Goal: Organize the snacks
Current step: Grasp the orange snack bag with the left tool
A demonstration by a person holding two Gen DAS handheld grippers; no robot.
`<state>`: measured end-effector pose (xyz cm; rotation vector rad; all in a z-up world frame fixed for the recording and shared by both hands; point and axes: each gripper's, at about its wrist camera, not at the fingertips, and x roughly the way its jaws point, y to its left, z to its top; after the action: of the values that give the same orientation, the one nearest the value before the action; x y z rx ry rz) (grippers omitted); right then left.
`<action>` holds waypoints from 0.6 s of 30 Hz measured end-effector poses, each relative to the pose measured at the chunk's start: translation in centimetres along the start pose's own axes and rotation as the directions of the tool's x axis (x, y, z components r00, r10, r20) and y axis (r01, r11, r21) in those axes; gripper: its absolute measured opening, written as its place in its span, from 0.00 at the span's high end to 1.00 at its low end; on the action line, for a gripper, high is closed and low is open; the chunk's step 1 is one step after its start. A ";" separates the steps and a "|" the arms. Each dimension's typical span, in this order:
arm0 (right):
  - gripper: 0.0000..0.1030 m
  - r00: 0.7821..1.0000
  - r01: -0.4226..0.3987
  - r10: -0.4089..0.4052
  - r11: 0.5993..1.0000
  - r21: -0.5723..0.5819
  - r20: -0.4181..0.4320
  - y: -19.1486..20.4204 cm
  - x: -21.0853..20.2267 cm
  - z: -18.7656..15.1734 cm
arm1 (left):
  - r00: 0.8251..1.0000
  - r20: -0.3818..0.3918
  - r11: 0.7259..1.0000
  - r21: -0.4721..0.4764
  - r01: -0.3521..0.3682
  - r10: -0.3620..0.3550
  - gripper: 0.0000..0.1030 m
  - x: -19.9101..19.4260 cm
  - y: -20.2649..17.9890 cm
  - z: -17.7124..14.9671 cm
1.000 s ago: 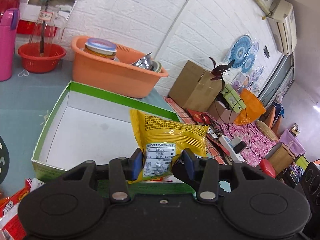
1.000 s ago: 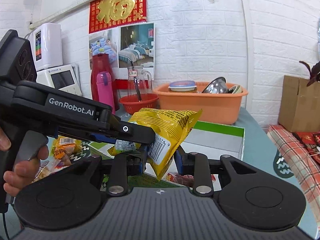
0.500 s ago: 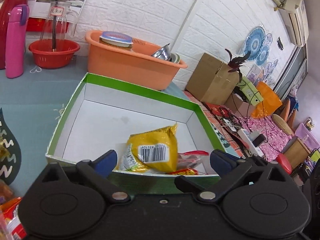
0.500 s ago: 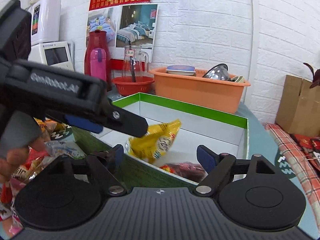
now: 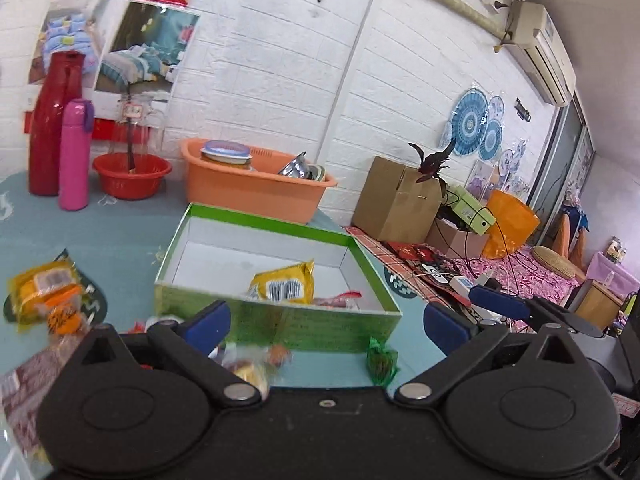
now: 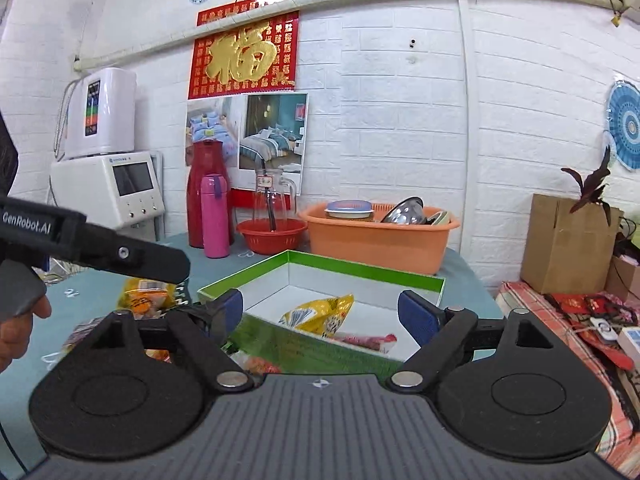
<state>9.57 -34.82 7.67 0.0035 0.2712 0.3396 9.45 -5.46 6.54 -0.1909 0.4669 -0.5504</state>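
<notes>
Both of your grippers, left gripper (image 5: 326, 320) and right gripper (image 6: 320, 312), now stand wide open and empty, their jaws having just been opening, so the yellow snack bag (image 5: 285, 283) lies inside the green box (image 5: 280, 322), leaving near-left loose snacks (image 5: 44, 298) to collect.

On the side of the left hand-held gripper (image 6: 212, 314), white lettering reads "GenRobot.AI". The red wall hanging (image 6: 245, 58) above the bench's far edge carries one big gold character, 福, ringed by small gold ones too fine to read. The yellow snack packet (image 5: 283, 283) in the green box (image 5: 280, 326) shows a barcode, digits unreadable.
</notes>
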 end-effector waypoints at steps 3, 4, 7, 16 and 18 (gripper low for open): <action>0.00 0.999 -0.015 0.016 1.000 0.019 -0.032 0.5 -0.9 -1.2 | 0.999 -0.017 0.998 -0.056 0.030 -0.031 0.00 -1.0 0.3 -2.2; 0.00 0.999 -0.023 0.024 1.000 0.016 -0.049 0.7 -1.0 -1.7 | 0.999 -0.026 0.997 -0.074 0.036 -0.039 0.00 -1.3 0.4 -2.9; 0.00 0.992 -0.050 0.050 0.999 0.001 -0.115 1.6 -1.1 -3.5 | 0.998 -0.053 0.992 -0.124 0.029 -0.036 0.00 -1.9 0.8 -5.1; 0.00 0.943 -0.197 0.187 0.980 -0.009 -0.276 2.6 2.3 -6.2 | 0.992 -0.121 0.982 -0.188 0.004 -0.027 0.00 -4.0 2.1 -8.4; 0.00 0.933 -0.219 0.211 0.976 0.004 -0.292 2.5 3.1 -6.5 | 0.992 -0.123 0.981 -0.193 0.010 -0.034 0.00 -4.1 2.1 -8.6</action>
<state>9.87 -31.69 0.72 -0.0455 0.5615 0.5637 3.25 -1.90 -0.12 -0.3477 0.6416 -0.5406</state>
